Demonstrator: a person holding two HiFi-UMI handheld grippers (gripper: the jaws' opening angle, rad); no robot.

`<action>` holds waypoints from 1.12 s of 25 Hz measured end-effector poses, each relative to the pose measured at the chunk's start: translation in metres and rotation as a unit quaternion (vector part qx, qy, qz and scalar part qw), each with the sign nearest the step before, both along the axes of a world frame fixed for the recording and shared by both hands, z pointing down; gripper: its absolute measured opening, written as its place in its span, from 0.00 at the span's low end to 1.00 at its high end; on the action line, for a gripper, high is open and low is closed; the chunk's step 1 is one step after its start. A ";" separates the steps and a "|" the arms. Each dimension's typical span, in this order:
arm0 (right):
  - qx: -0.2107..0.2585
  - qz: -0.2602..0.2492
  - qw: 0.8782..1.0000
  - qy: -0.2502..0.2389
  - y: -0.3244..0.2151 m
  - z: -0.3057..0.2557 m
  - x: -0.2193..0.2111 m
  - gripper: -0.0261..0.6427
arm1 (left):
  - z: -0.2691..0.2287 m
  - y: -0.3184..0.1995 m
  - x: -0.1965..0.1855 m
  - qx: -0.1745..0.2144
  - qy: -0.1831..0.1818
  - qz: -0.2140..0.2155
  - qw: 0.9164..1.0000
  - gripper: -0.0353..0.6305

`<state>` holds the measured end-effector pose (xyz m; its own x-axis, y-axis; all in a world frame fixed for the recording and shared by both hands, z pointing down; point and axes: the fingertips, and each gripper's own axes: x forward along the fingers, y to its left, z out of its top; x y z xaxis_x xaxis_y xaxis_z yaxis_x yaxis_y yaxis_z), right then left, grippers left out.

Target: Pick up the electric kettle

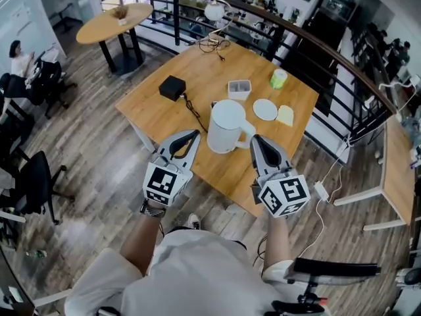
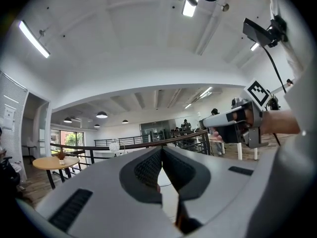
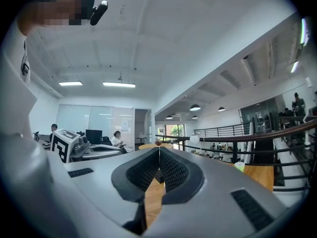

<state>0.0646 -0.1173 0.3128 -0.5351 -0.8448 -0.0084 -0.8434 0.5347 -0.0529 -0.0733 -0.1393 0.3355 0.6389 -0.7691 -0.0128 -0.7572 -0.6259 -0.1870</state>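
2 jaw pairs pressing together, pinching nothing; left gripper (image 1: 193, 135) and right gripper (image 1: 258, 140) flanking white kettle (image 1: 225, 125) standing at table's (image 1: 158, 114) near edge.

The right gripper (image 3: 159, 152) fills the lower frame, jaws together with nothing between them. The left gripper (image 3: 74, 148) shows at mid-left. A wooden bench (image 3: 260, 177) with a green cup (image 3: 239, 166) lies at the right.
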 end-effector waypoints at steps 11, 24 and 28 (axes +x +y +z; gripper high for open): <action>-0.063 0.052 0.997 0.002 -0.040 0.071 0.004 0.06 | 0.026 -0.032 -0.020 -0.022 0.002 0.010 1.000 0.06; -0.106 0.101 0.989 0.026 -0.059 0.122 0.025 0.17 | 0.079 -0.059 -0.014 -0.080 -0.016 0.012 0.997 0.06; -0.126 0.112 0.985 0.040 -0.066 0.149 0.038 0.18 | 0.095 -0.070 -0.009 -0.102 -0.021 0.011 0.995 0.06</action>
